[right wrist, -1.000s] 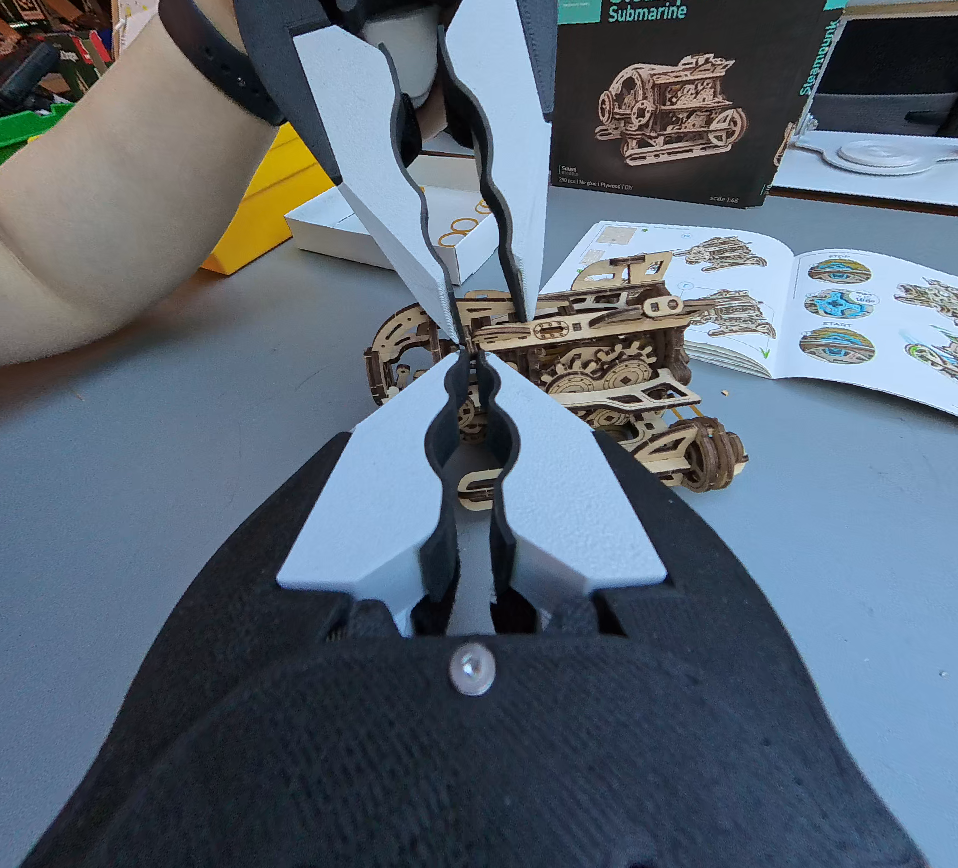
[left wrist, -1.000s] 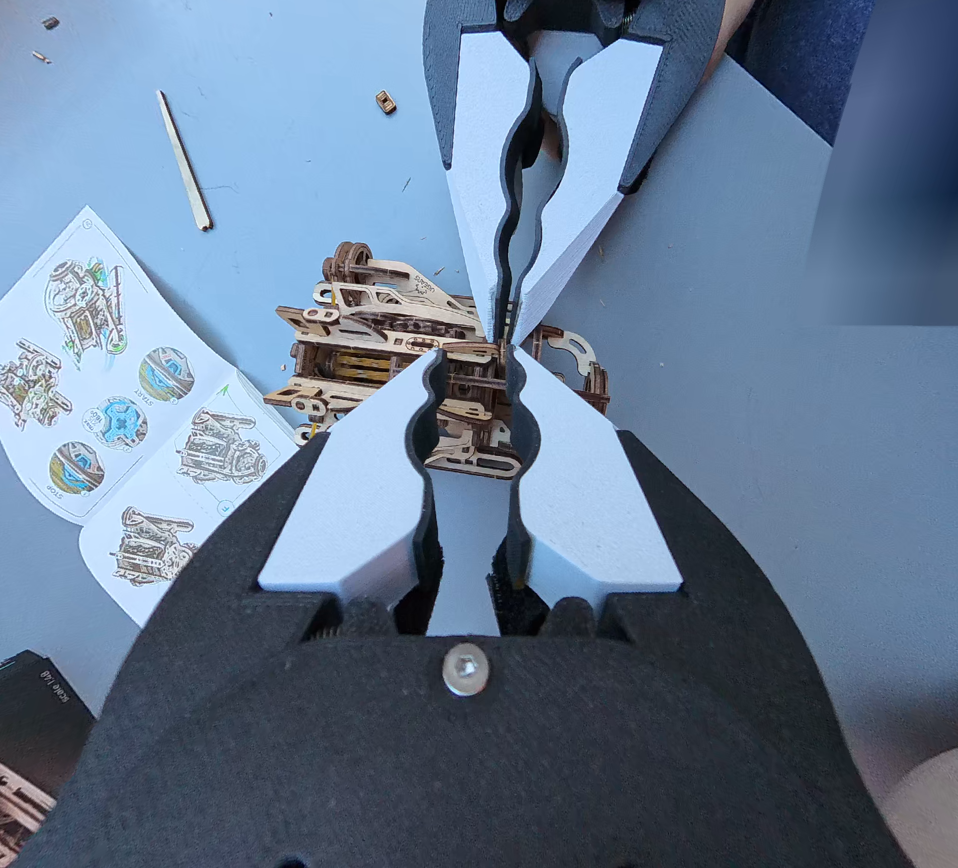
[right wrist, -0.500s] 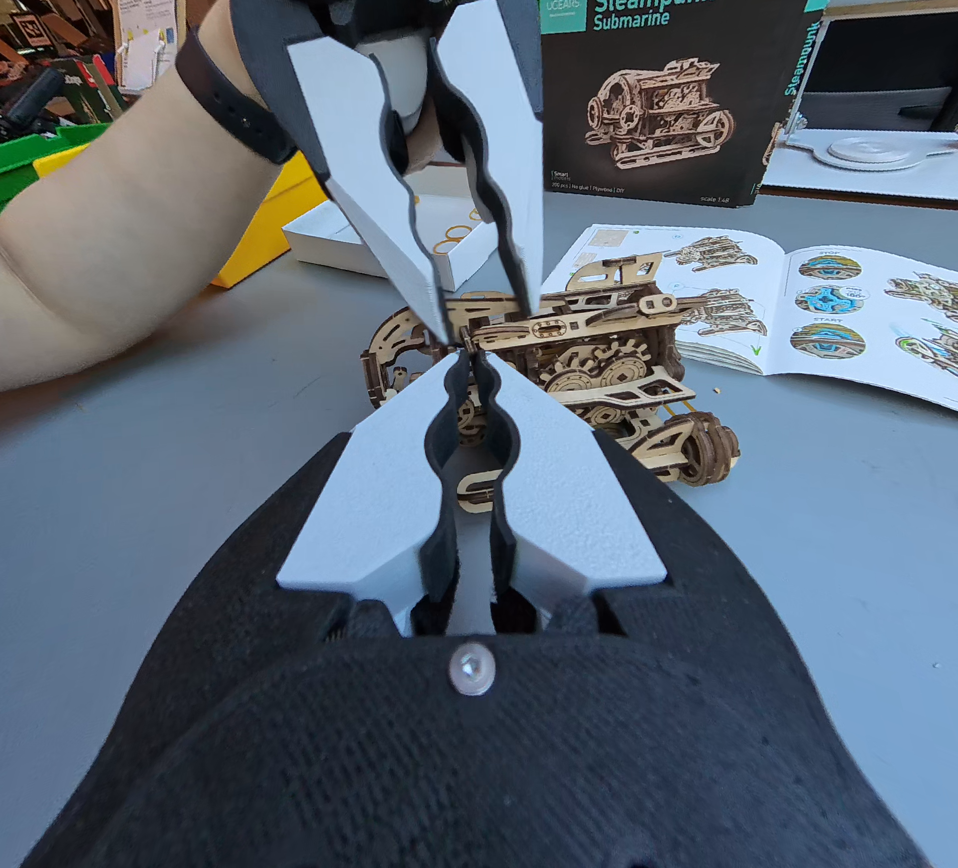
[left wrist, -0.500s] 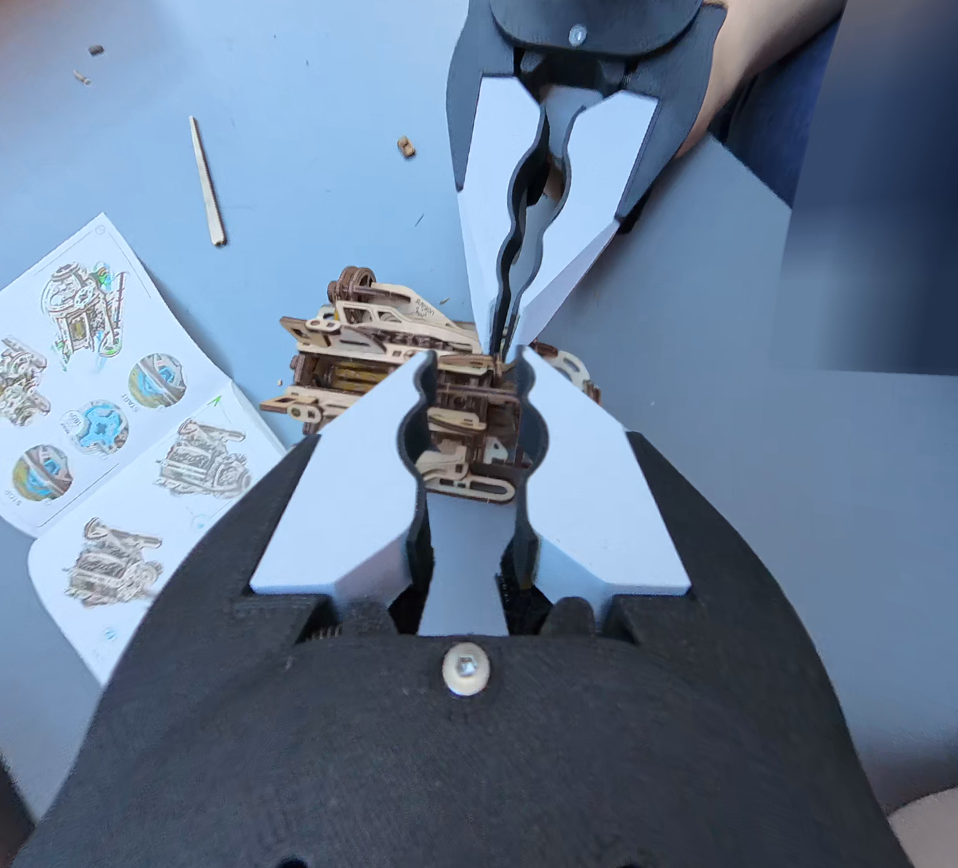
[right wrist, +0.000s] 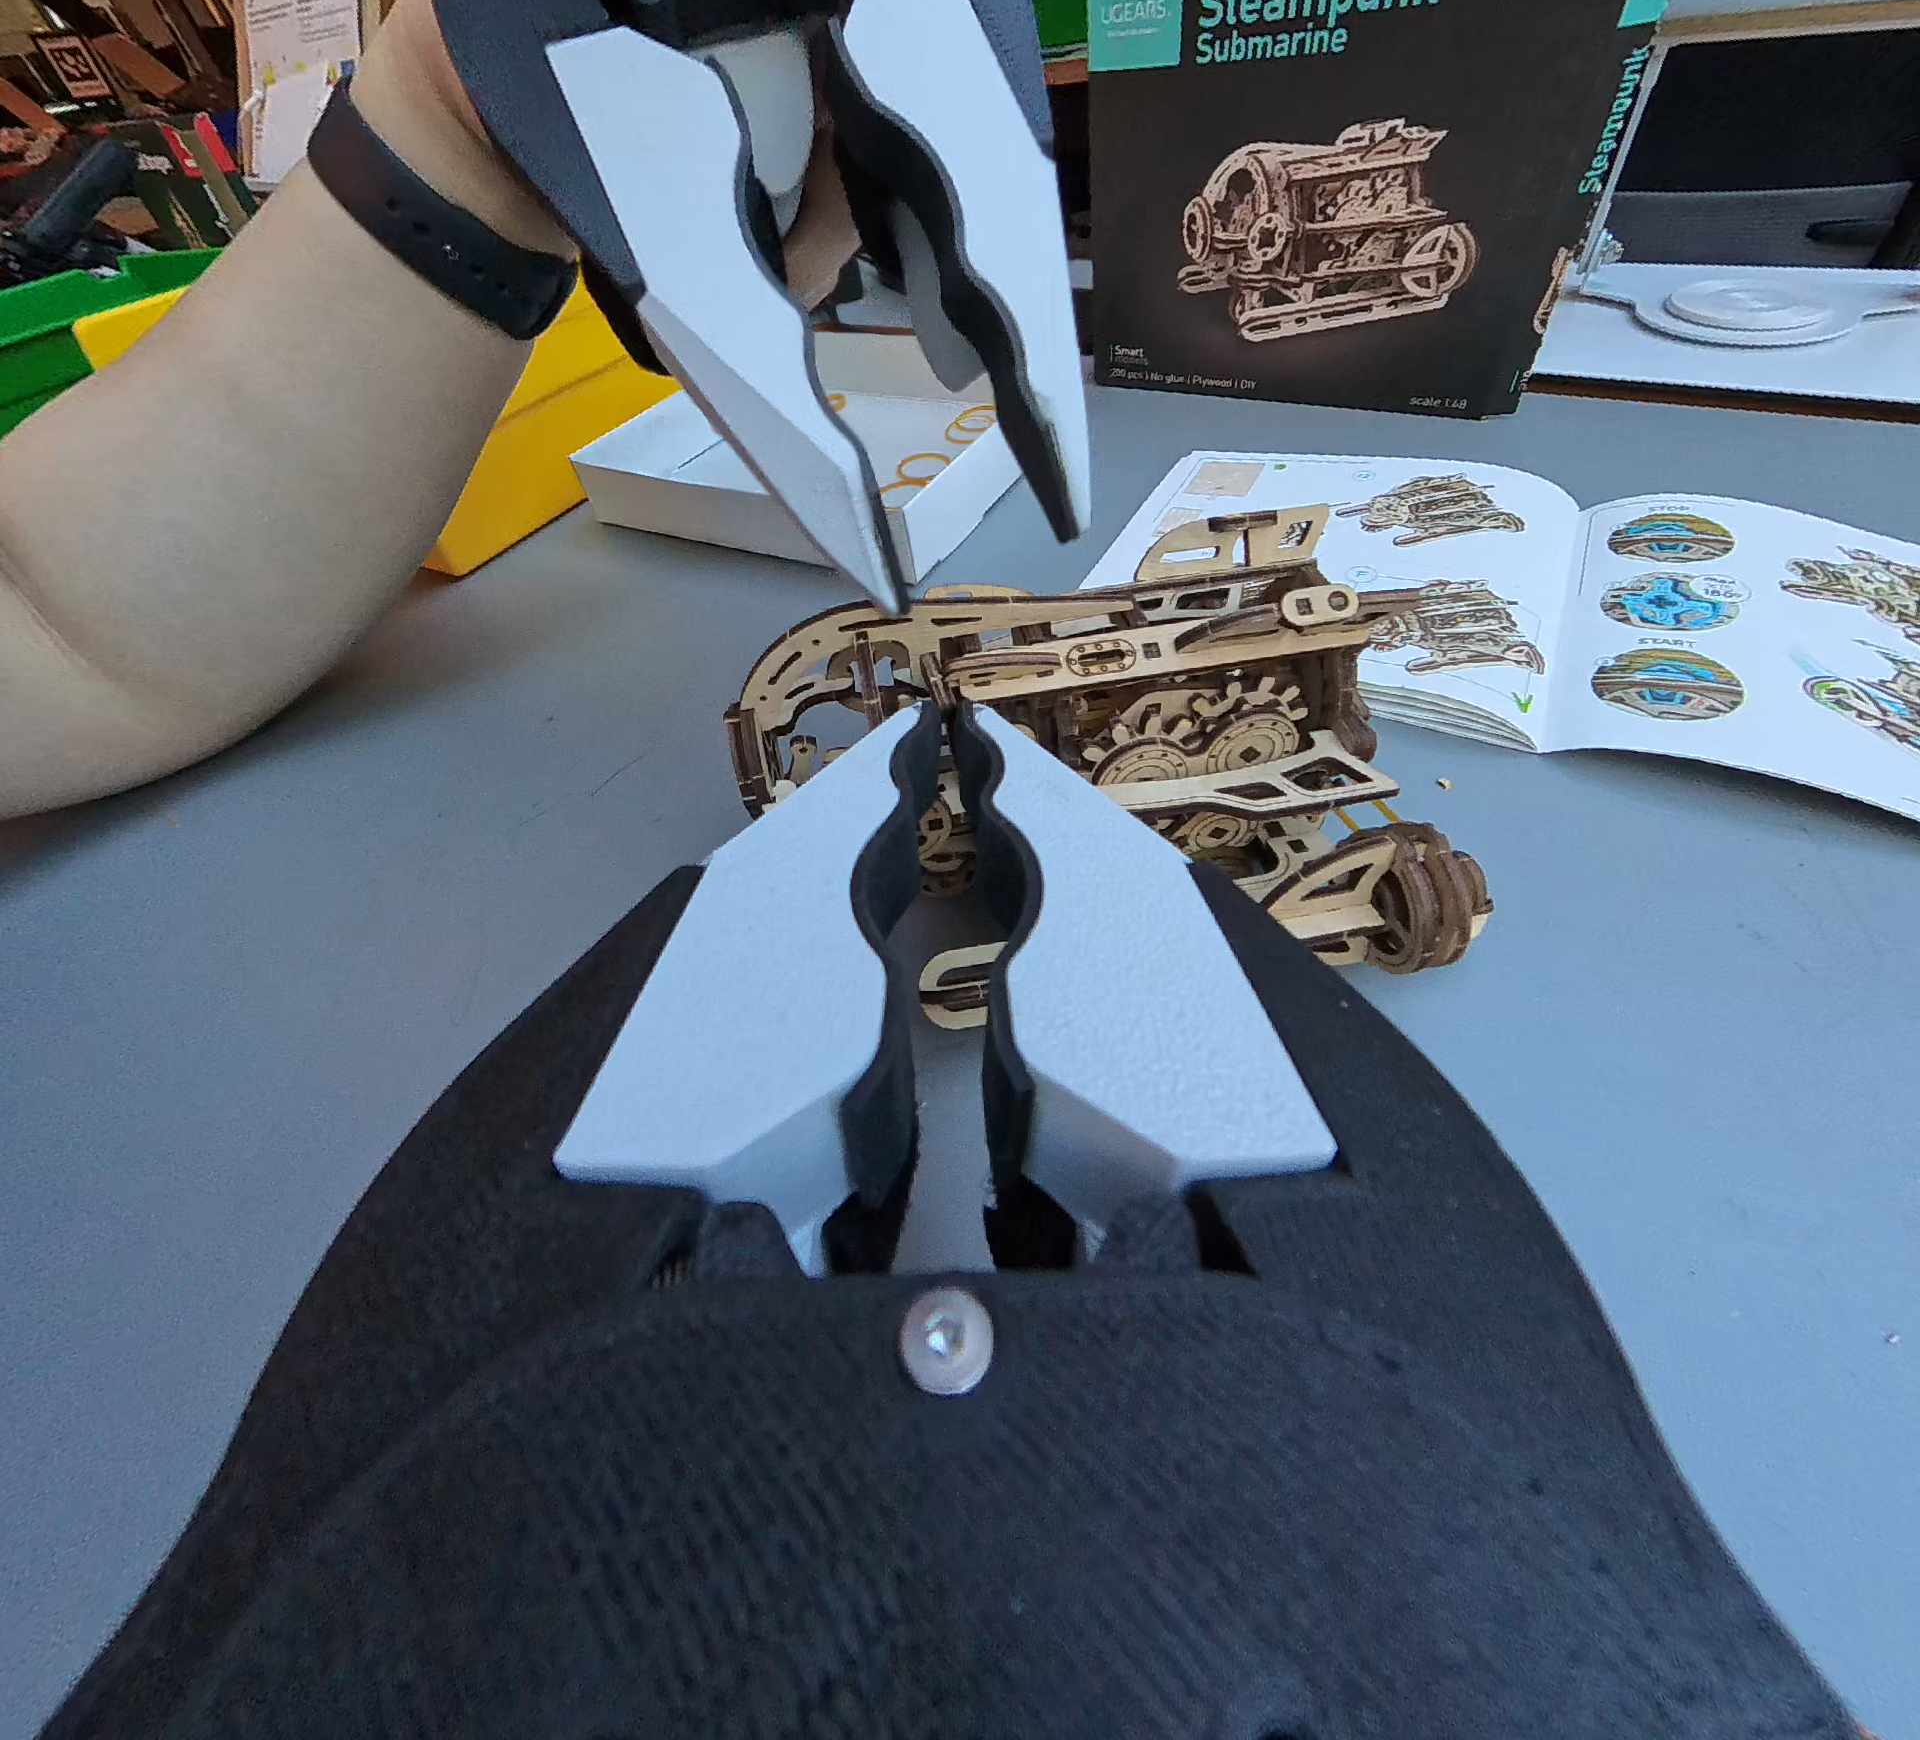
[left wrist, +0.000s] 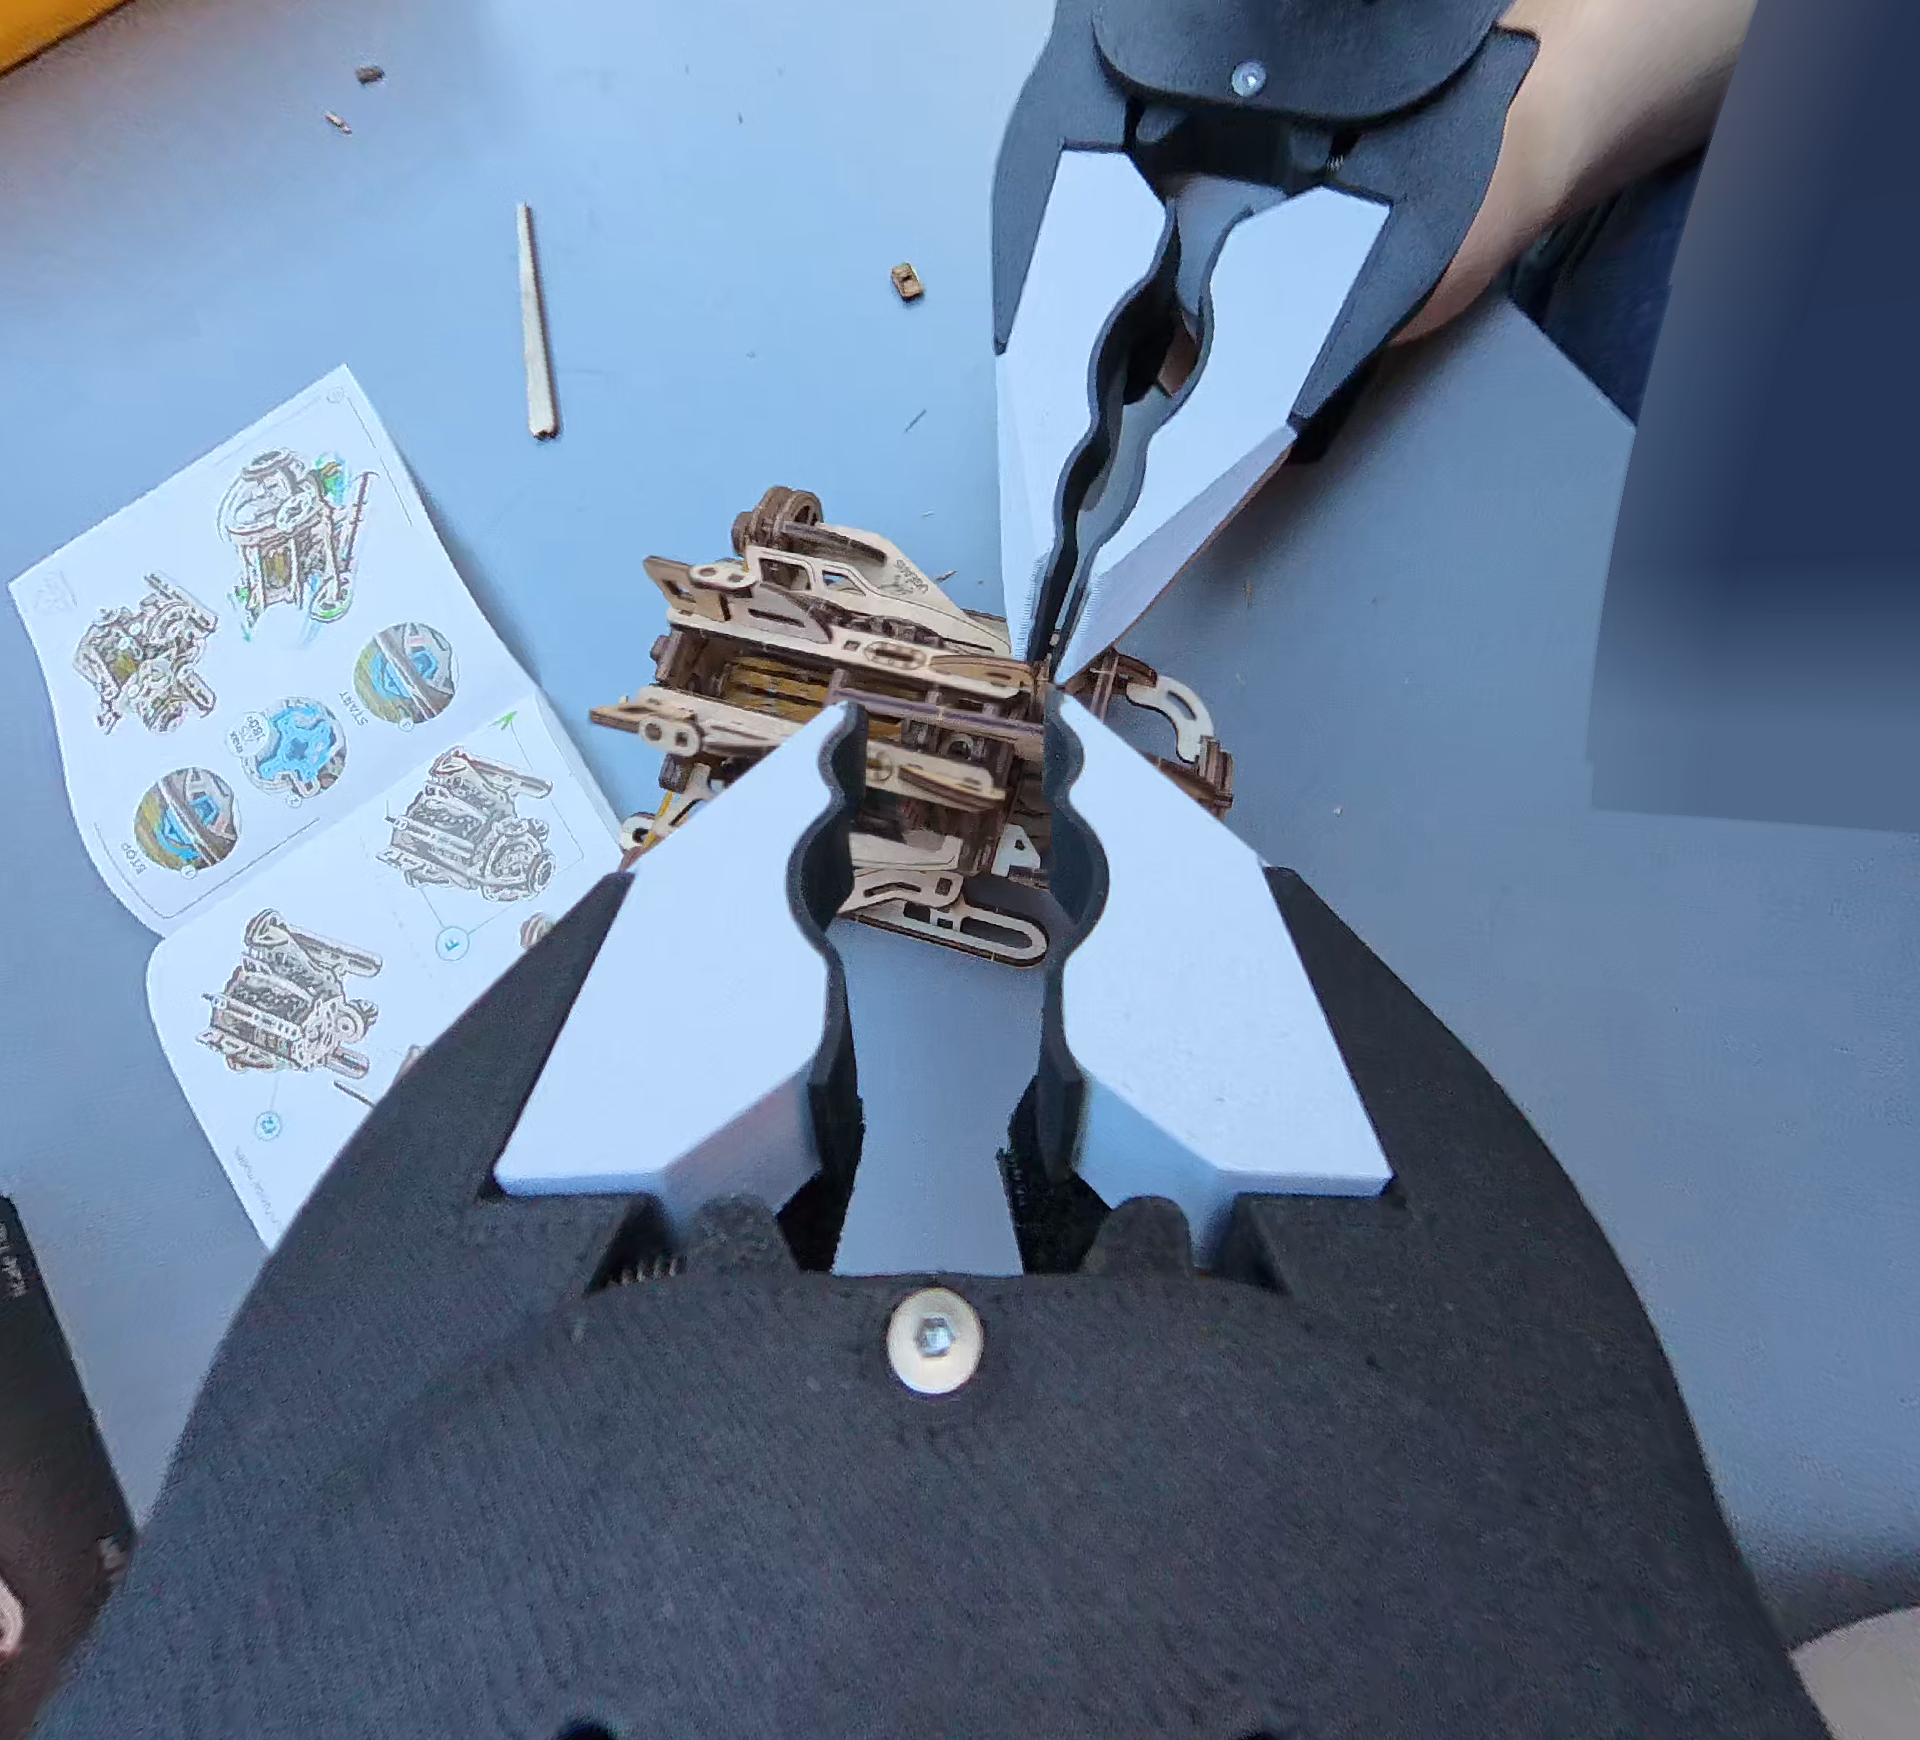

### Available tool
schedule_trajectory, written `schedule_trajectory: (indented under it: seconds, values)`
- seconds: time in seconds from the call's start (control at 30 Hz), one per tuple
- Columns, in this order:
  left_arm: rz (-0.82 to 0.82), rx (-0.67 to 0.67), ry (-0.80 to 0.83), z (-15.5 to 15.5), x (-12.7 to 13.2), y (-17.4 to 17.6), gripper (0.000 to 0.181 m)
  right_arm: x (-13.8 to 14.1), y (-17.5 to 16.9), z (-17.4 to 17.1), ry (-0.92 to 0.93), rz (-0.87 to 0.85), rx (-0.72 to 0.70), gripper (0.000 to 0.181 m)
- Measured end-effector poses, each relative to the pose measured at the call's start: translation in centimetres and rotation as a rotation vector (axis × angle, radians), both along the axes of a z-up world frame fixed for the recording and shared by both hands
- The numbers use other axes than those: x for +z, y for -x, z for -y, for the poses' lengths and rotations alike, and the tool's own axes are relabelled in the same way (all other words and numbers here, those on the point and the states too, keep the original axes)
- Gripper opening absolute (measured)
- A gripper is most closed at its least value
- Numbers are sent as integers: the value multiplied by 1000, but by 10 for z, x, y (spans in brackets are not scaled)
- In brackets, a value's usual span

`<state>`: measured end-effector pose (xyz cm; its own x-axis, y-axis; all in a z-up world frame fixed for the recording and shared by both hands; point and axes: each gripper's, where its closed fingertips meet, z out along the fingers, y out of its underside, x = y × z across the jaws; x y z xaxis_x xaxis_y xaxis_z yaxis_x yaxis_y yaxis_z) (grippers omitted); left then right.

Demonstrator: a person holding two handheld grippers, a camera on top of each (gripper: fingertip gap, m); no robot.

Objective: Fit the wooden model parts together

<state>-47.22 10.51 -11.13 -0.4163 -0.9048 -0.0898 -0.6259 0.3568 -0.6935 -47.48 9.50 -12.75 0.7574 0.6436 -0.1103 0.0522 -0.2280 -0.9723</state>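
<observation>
A wooden gear model (left wrist: pixel 831 651) stands on the grey table (left wrist: pixel 1455 963), also shown in the right wrist view (right wrist: pixel 1195 714). My left gripper (left wrist: pixel 951 714) is open just above the model's near end, jaws either side of its top frame and holding nothing. From the right wrist view it (right wrist: pixel 977 568) hangs over the model, one fingertip (right wrist: pixel 888 599) touching the curved top rail. My right gripper (right wrist: pixel 942 719) is shut on a thin upright piece at the model's end. It comes in from the far side in the left wrist view (left wrist: pixel 1044 651).
An open instruction booklet (left wrist: pixel 312 755) lies left of the model, also in the right wrist view (right wrist: pixel 1610 610). A loose wooden stick (left wrist: pixel 538 319) and a small wooden bit (left wrist: pixel 906 280) lie beyond. A black kit box (right wrist: pixel 1351 132), white tray (right wrist: pixel 727 485) and yellow bin (right wrist: pixel 540 443) stand behind. Left and right tips are no more than a few centimetres apart. The small wooden bit (left wrist: pixel 906 280) is about equally far from each gripper, around 20 cm.
My left gripper has opened wider and lifted slightly off the model's top. My right gripper has stayed shut at the same spot on the model.
</observation>
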Motion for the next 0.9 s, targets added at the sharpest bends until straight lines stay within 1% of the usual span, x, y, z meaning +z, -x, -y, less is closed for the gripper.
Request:
schedule_trajectory:
  seconds: [0.13, 0.43, 0.6, 0.63, 0.67, 0.7, 0.8, 0.9]
  values:
    - [-41, -32, -46, 5, -10, -6, 32, 0, 0, 0, 1, 6, -1, 1]
    - [-148, -93, -111, 6, -11, -5, 29, 0, 1, 0, 0, 5, 5, 1]
    - [-144, -90, -87, 6, -11, -6, 27, 0, 0, 0, 7, -12, 9, 1]
    - [-142, -92, -86, 7, -11, -6, 26, 0, 0, 0, 11, -17, 11, 1]
    - [-146, -101, -80, 9, -12, -5, 19, 0, 0, 0, 16, -22, 14, 1]
    - [-151, -108, -78, 11, -13, -4, 18, 0, 1, 0, 22, -26, 16, 1]
    - [-140, -108, -110, 11, -14, -4, 18, 0, 1, 0, 37, -39, 19, 1]
    - [-131, -95, -106, 11, -13, -4, 18, 0, 1, 0, 62, -69, 27, 1]
